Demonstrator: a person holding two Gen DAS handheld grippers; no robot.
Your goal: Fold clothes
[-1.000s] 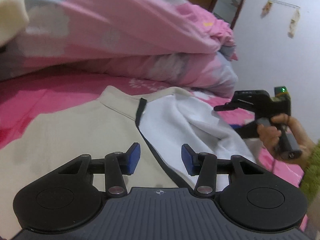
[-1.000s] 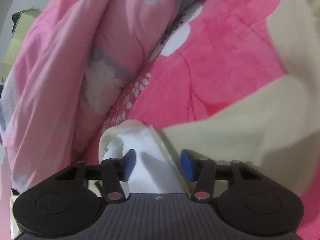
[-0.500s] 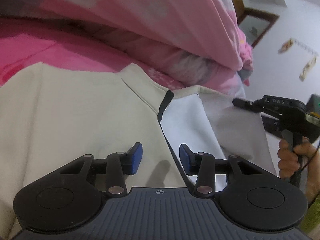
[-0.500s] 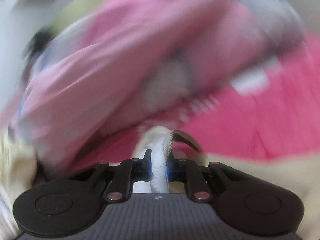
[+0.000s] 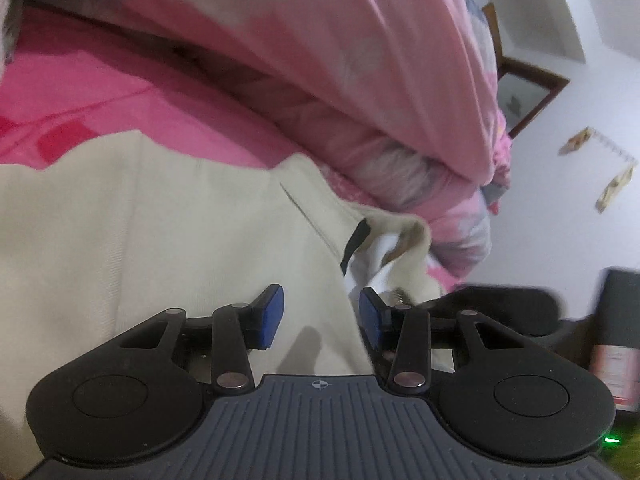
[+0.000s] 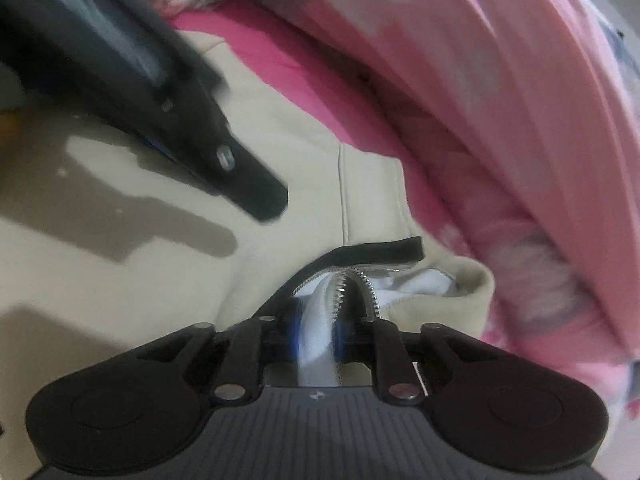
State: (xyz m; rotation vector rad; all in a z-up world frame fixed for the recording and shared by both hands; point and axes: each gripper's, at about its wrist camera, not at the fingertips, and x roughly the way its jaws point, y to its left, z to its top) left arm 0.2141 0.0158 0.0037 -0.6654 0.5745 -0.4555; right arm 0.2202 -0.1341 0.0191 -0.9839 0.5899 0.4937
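A cream zip-up jacket with white lining lies flat on the pink bedsheet. My left gripper is open, blue pads apart, hovering just over the jacket near its black-edged zipper line. My right gripper is shut on the jacket's front edge by the zipper, folding that flap over the jacket body. In the right wrist view the jacket fills the lower left and the left gripper's finger reaches in from the upper left. The right gripper shows blurred at the right of the left view.
A bunched pink floral quilt lies piled along the far side of the bed, close to the jacket's collar; it also shows in the right wrist view. A white wall and a dark wooden frame stand beyond.
My right gripper closed on the jacket's zipper edge and carried the flap leftward over the body, covering the white lining. My left gripper moved lower and closer to the jacket, staying open.
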